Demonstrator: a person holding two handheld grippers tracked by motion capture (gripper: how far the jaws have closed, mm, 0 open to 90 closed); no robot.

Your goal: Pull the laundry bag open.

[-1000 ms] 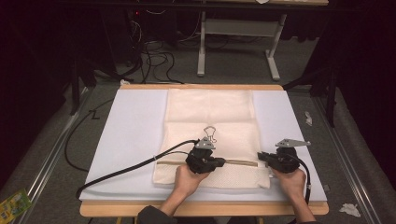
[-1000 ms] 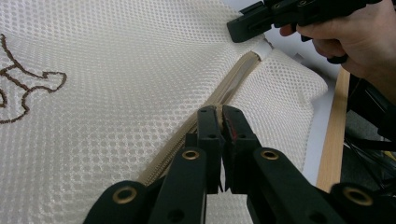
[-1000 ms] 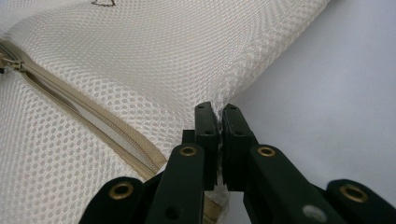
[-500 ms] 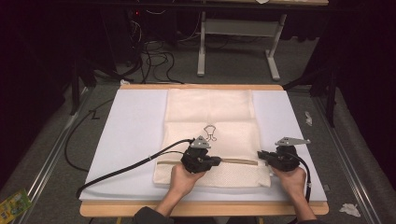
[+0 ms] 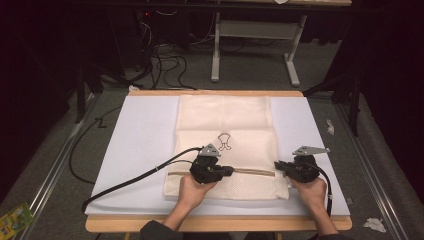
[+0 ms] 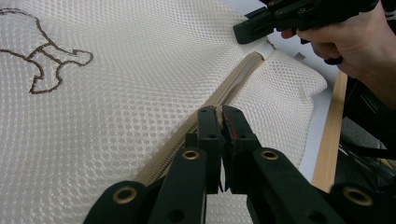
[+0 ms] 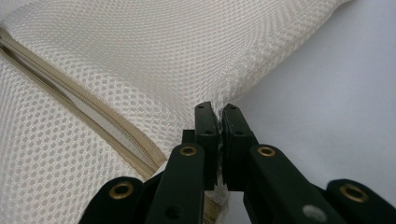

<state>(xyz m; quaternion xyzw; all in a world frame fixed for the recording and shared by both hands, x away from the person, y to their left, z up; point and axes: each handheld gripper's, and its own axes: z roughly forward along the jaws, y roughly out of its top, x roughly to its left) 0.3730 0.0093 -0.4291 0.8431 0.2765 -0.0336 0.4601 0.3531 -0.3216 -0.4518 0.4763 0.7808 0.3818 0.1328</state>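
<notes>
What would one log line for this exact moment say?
left gripper: shut on zipper pull | right gripper: shut on mesh bag edge | zipper: partly open | bag flat on white mat

A dim lab or test room: a wooden counter (image 5: 150, 223) topped with a white sheet (image 5: 140, 135) stands on grey carpet (image 5: 65, 150), loose black cables (image 5: 160, 57) snake over the floor, and a metal-framed desk (image 5: 255, 45) sits behind in darkness.
</notes>
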